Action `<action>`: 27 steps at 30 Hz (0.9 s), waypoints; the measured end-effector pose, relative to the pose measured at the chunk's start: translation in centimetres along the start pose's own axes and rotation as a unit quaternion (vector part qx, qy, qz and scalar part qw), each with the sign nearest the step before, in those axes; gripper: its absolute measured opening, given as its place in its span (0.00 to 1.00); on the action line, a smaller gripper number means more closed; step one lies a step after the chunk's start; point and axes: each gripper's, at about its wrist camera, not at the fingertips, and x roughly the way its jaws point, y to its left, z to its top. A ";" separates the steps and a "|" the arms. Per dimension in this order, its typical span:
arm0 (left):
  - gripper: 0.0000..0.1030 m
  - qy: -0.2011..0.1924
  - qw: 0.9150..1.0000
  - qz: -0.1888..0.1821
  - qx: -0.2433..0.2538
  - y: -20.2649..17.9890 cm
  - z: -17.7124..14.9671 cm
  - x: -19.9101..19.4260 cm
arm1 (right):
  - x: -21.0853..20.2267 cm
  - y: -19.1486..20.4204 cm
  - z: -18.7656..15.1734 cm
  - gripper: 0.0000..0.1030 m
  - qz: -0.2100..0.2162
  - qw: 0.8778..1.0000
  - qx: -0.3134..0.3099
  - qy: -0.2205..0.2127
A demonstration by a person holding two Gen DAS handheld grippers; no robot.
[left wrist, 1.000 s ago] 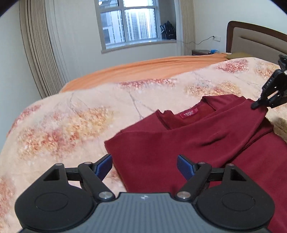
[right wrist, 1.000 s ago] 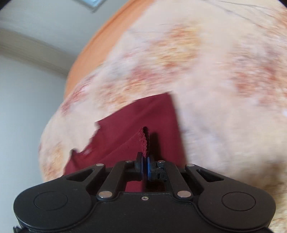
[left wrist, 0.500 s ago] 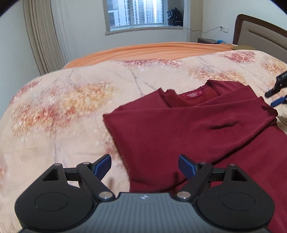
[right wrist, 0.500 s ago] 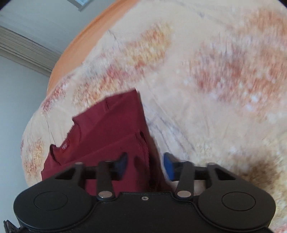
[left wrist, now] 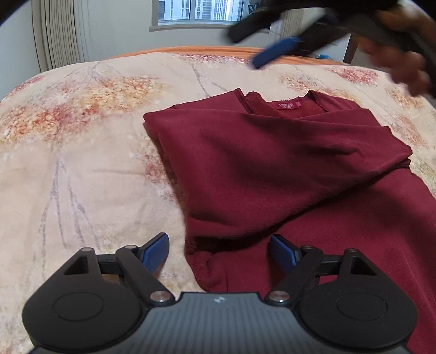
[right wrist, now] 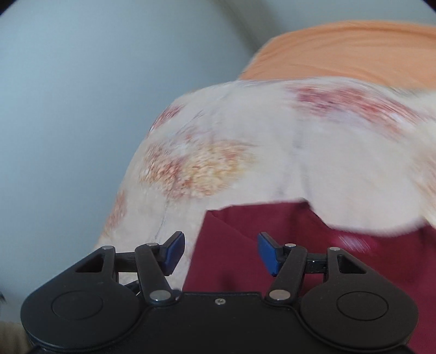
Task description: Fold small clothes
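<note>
left gripper (left wrist: 219, 249) is spread wide, blue pads (left wrist: 154, 252) apart with nothing between them, hovering low over the near left edge of the dark red top (left wrist: 272, 168). the hem corner of the fabric sits right in the gap between the fingers, but they're not closed on it.

right gripper (right wrist: 220, 253) is also wide open and empty, held up in the air above the far side of the garment. in the left wrist view it shows as a blurry black shape with a blue pad (left wrist: 276, 51) near the top edge, the person's hand (left wrist: 400, 62) wrapped around it.

the top lies on the floral blanket (left wrist: 81, 152), partly folded: one side is laid across the body so a diagonal fold runs over the front. collar faces the far end, with a small pink label (left wrist: 287, 105) showing inside the neck. the right wrist view catches the same maroon cloth (right wrist: 245, 245) just past its fingers, pretty blurred.

beyond the blanket there's an orange sheet (right wrist: 354, 49), then the window (left wrist: 201, 11) and a curtain (left wrist: 57, 32) on the left.
</note>
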 end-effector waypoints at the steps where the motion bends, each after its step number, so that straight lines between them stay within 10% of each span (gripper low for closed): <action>1: 0.79 -0.003 1.000 -0.005 -0.004 0.1 -0.2 0.0 | 1.6 0.8 0.7 0.52 -0.004 1.000 -0.027 0.012; 10: 0.41 -0.024 0.999 -0.028 -0.034 0.5 -1.6 -0.8 | 10.9 2.6 2.7 0.23 -0.023 0.985 -0.119 0.122; 12: 0.34 -0.027 0.998 -0.028 -0.048 0.8 -1.8 -0.9 | 11.6 2.2 2.6 0.04 -0.018 0.984 -0.107 0.140; 21: 0.17 -0.018 0.997 -0.003 -0.077 1.5 -2.4 -1.3 | 10.8 0.7 3.2 0.00 -0.054 0.996 -0.034 0.057; 27: 0.33 -0.015 0.994 -0.009 -0.111 2.3 -2.1 -2.4 | 6.5 0.7 2.9 0.32 -0.005 1.000 0.017 -0.014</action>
